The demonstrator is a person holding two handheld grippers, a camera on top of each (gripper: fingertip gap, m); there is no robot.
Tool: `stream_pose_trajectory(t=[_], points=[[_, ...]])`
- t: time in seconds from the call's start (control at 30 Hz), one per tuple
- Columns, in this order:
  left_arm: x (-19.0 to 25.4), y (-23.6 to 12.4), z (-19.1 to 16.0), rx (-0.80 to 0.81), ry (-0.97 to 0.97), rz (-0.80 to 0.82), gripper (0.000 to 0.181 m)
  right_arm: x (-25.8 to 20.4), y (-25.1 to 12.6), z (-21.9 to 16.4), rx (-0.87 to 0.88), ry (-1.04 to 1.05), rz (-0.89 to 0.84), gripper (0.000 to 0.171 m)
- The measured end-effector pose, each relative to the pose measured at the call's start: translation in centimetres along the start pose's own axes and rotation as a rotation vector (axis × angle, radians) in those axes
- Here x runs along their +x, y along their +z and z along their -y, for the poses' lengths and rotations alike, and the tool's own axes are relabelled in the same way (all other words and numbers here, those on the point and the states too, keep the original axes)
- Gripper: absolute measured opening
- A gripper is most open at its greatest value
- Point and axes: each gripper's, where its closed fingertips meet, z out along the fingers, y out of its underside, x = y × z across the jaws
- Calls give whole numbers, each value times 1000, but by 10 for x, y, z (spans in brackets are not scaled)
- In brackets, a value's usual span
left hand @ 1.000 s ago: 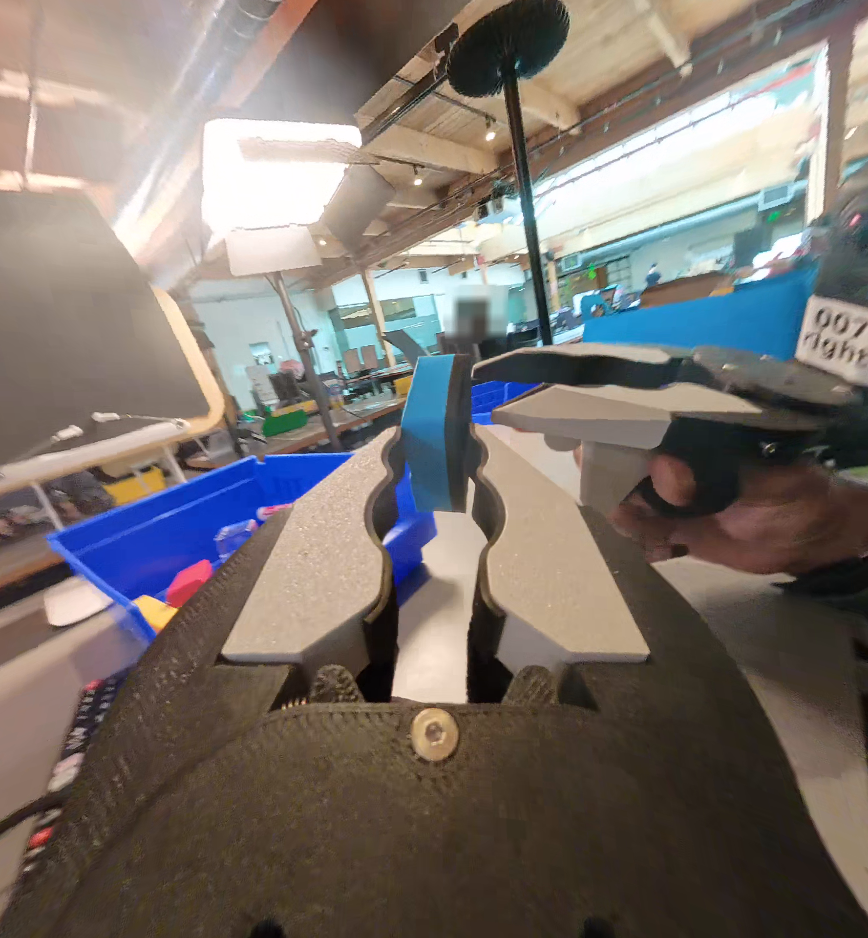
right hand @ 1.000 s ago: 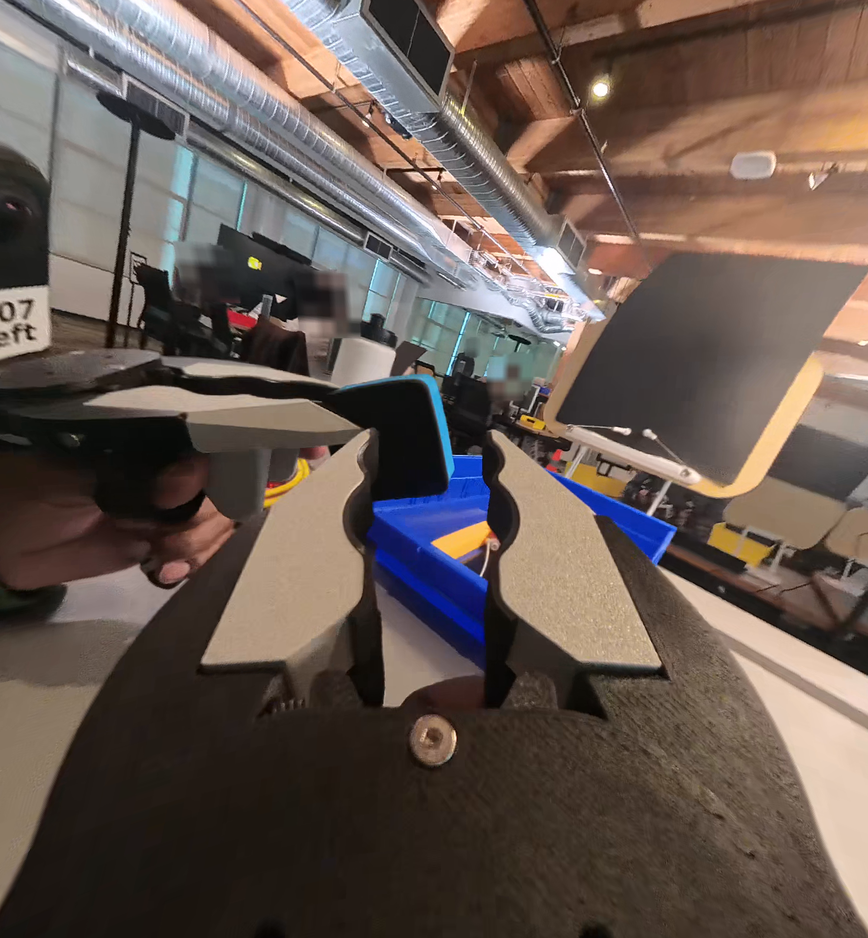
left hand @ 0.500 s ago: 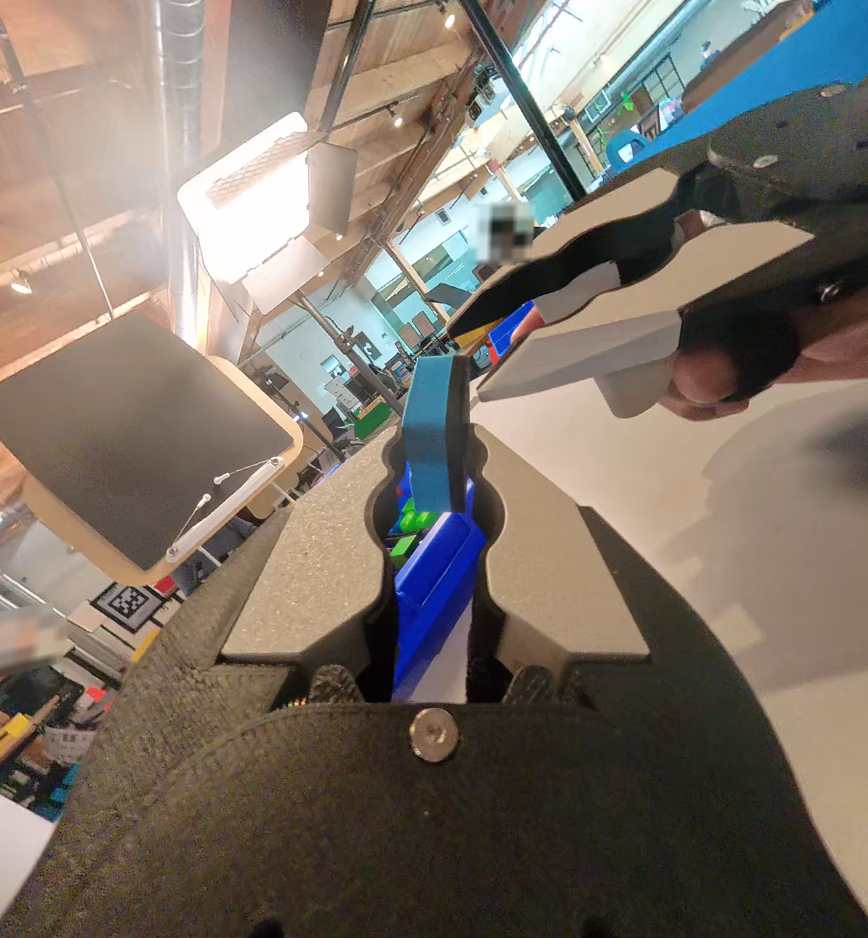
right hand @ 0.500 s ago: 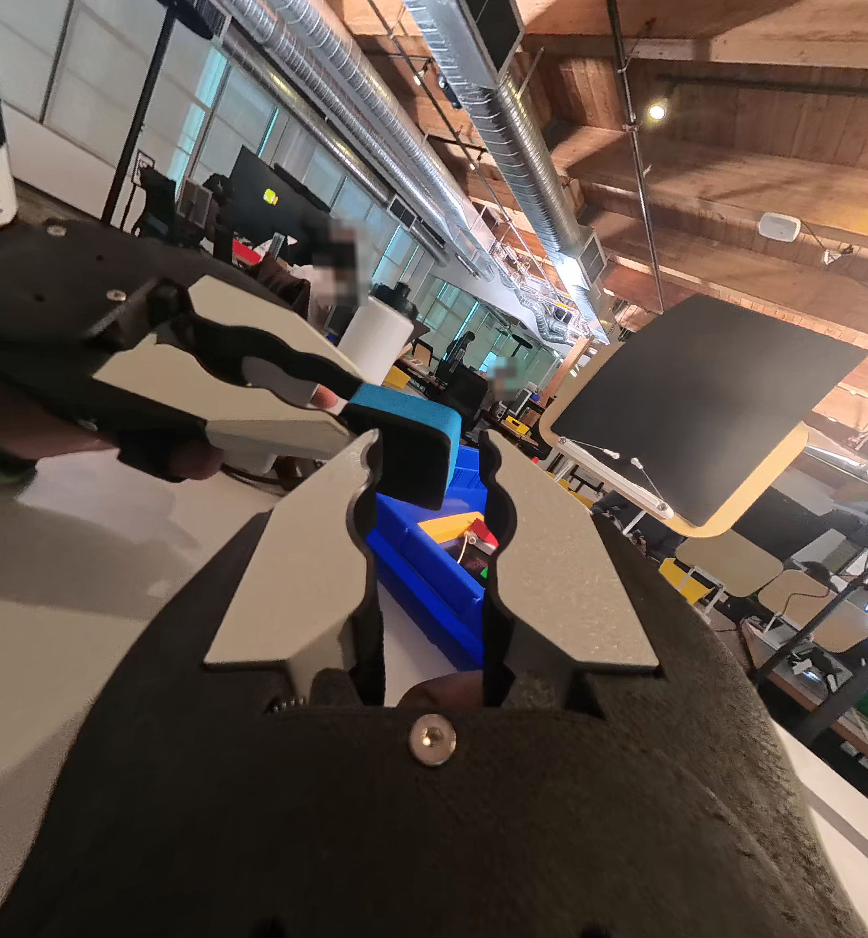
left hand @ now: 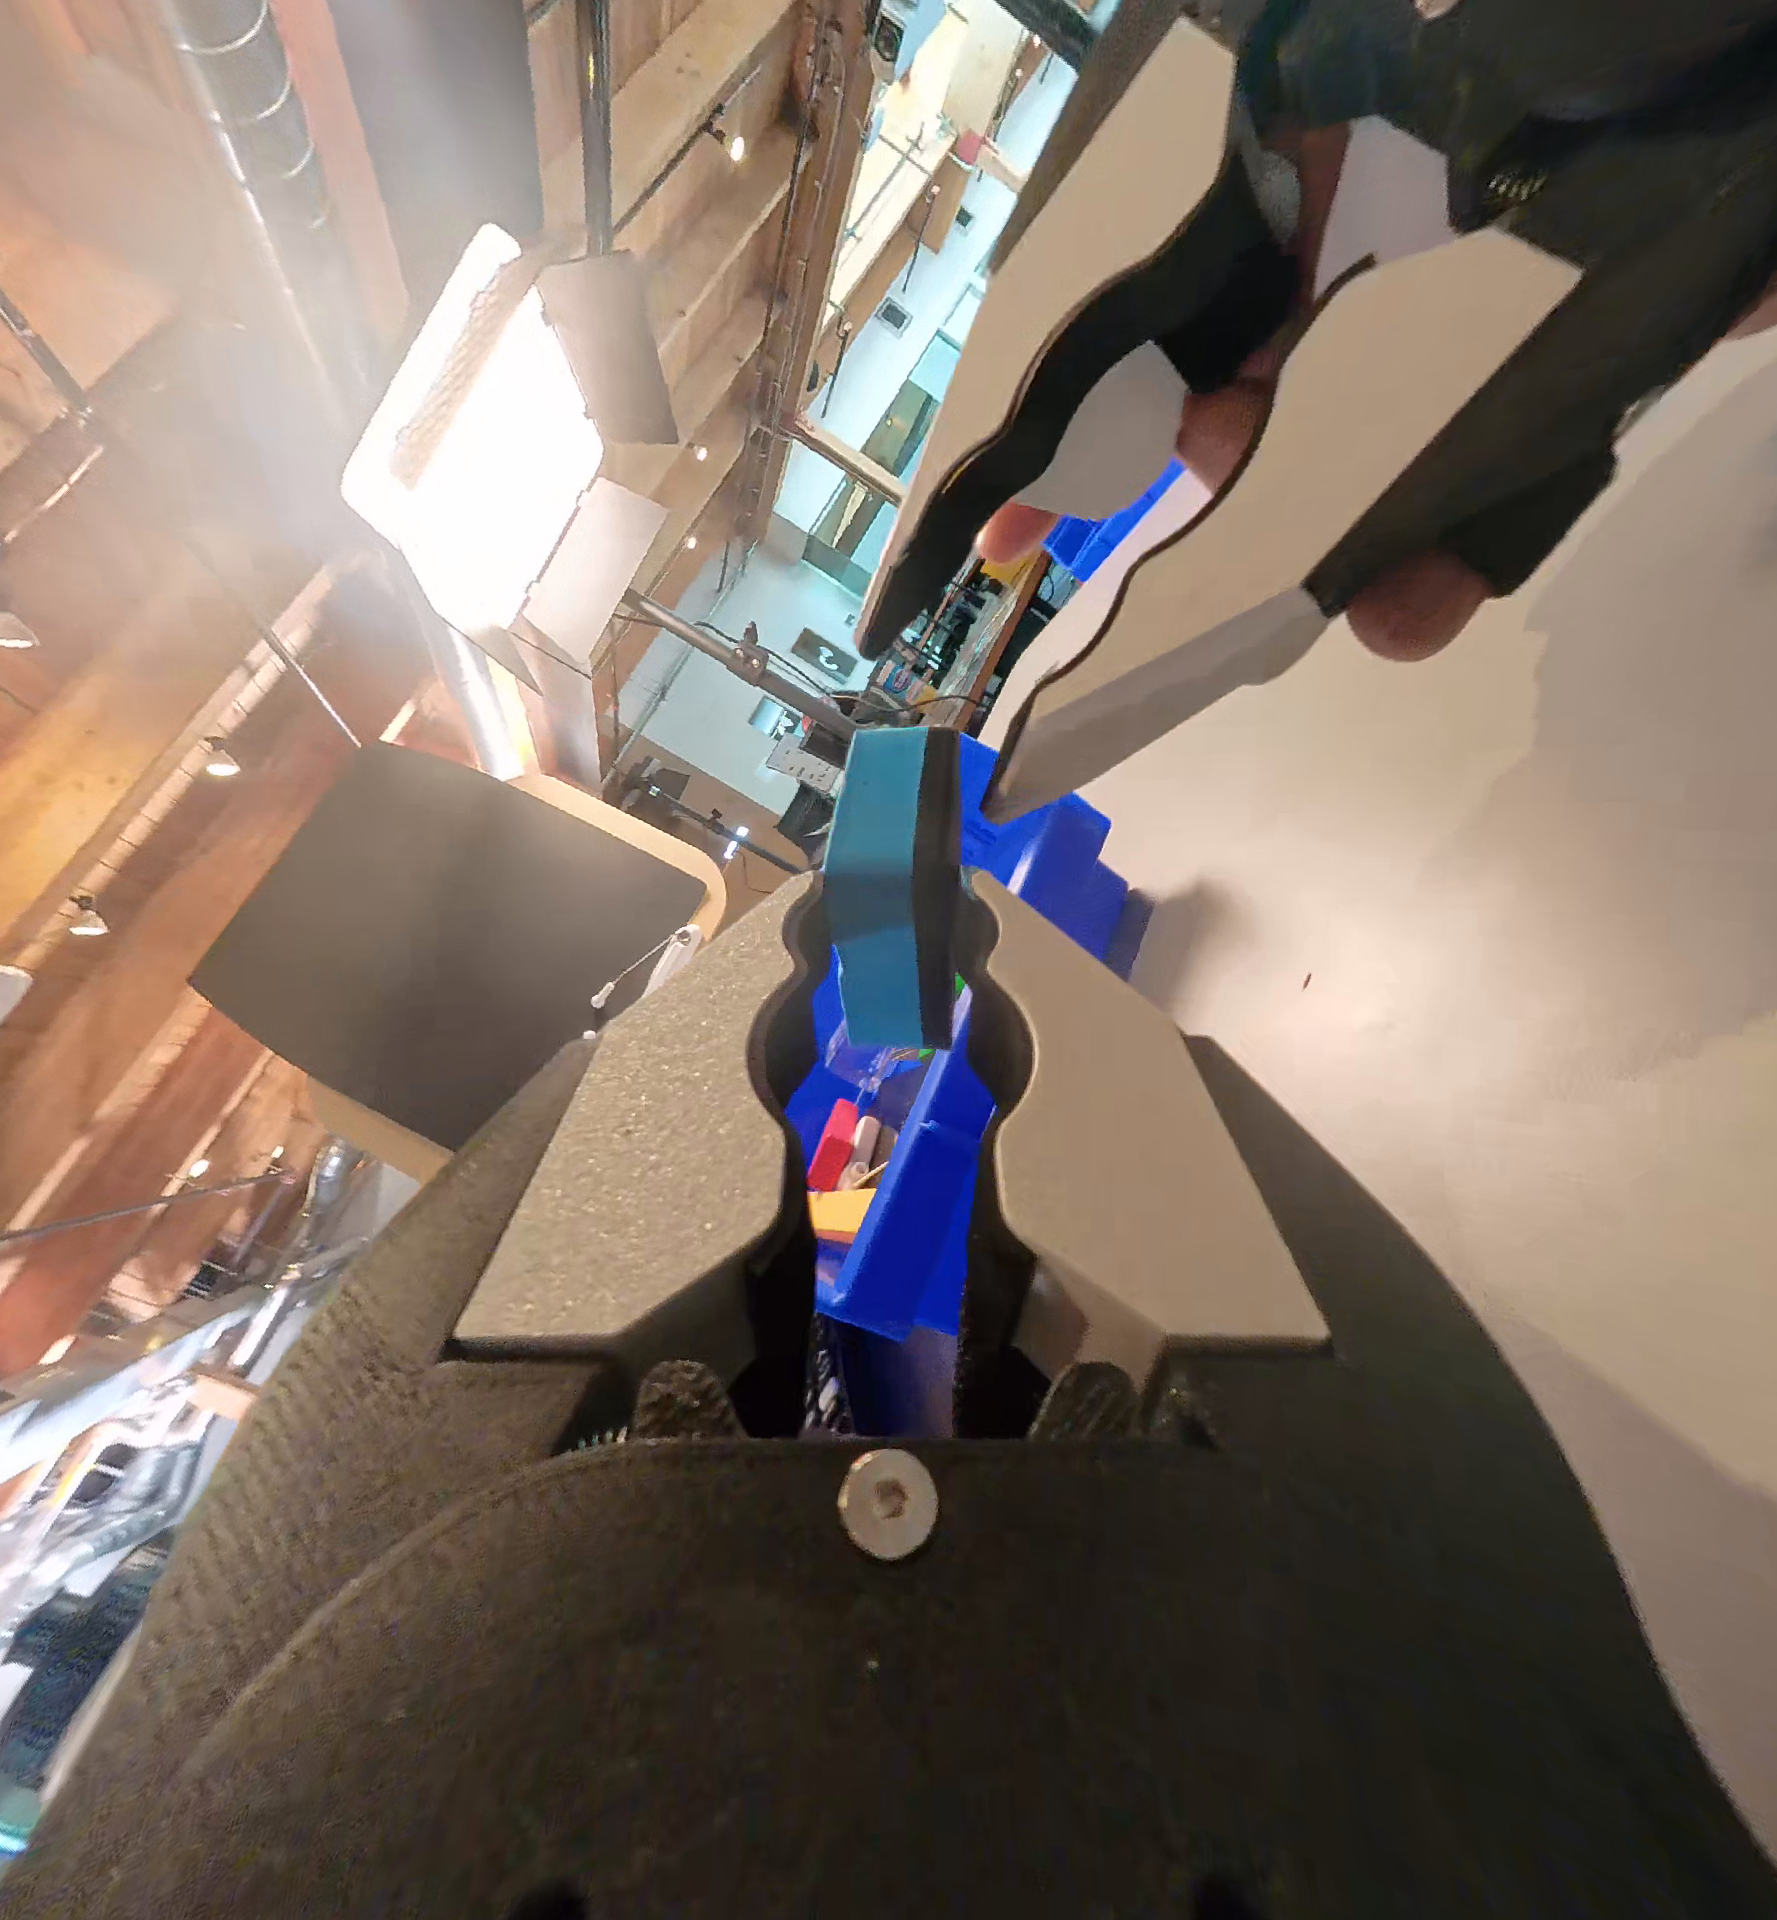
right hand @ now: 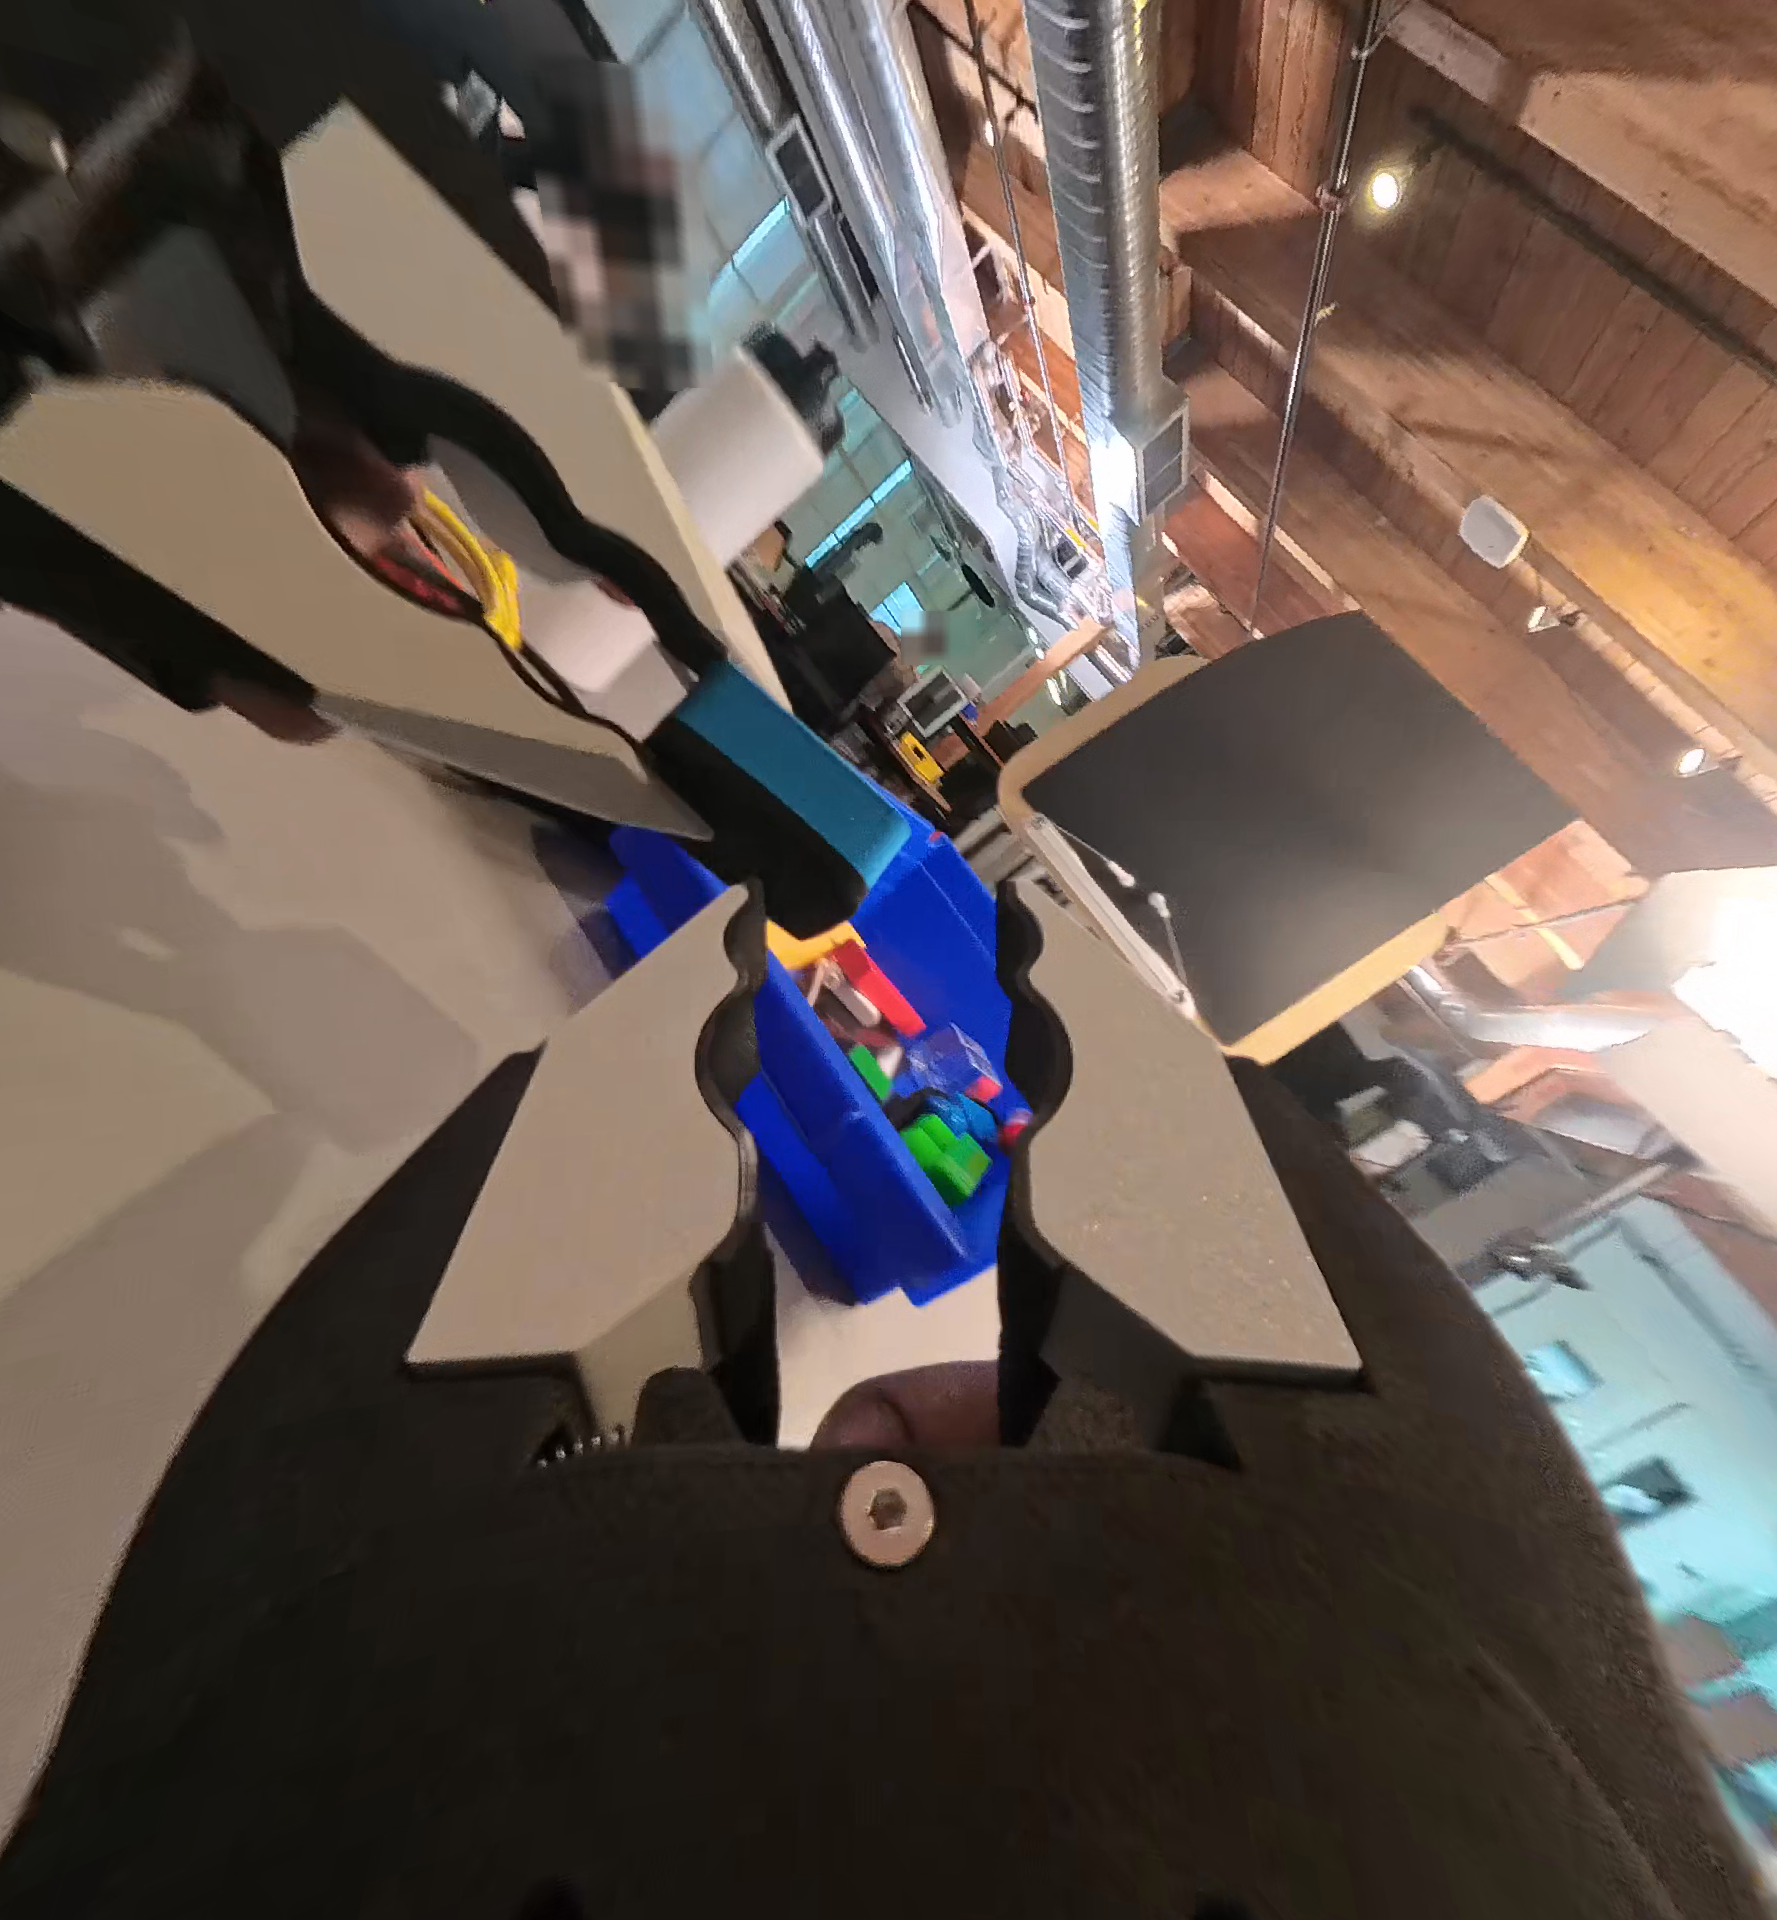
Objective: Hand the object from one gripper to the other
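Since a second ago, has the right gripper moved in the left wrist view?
Yes. The right gripper has swung from level beside the blue block to above it, fingers pointing down, tips apart.

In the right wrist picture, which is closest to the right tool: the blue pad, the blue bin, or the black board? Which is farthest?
1. Blue pad: just past the right tool's tips, upper left, held by the left tool.
2. Blue bin: on the table, seen between the fingers.
3. Black board: farthest, upper right.
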Motion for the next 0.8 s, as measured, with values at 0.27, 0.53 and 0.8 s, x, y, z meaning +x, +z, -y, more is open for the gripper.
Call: stream_pose_trajectory(t=[0.27, 0.53, 0.8], points=[[15, 5, -10, -68, 173, -18, 21, -9, 5, -13, -77, -195, -21, 43], [23, 7, -11, -86, 277, -27, 21, -17, 9, -22, -133, -305, -12, 38], [24, 7, -5, -58, 287, -25, 21, -20, 10, -23, -139, -343, -12, 30]])
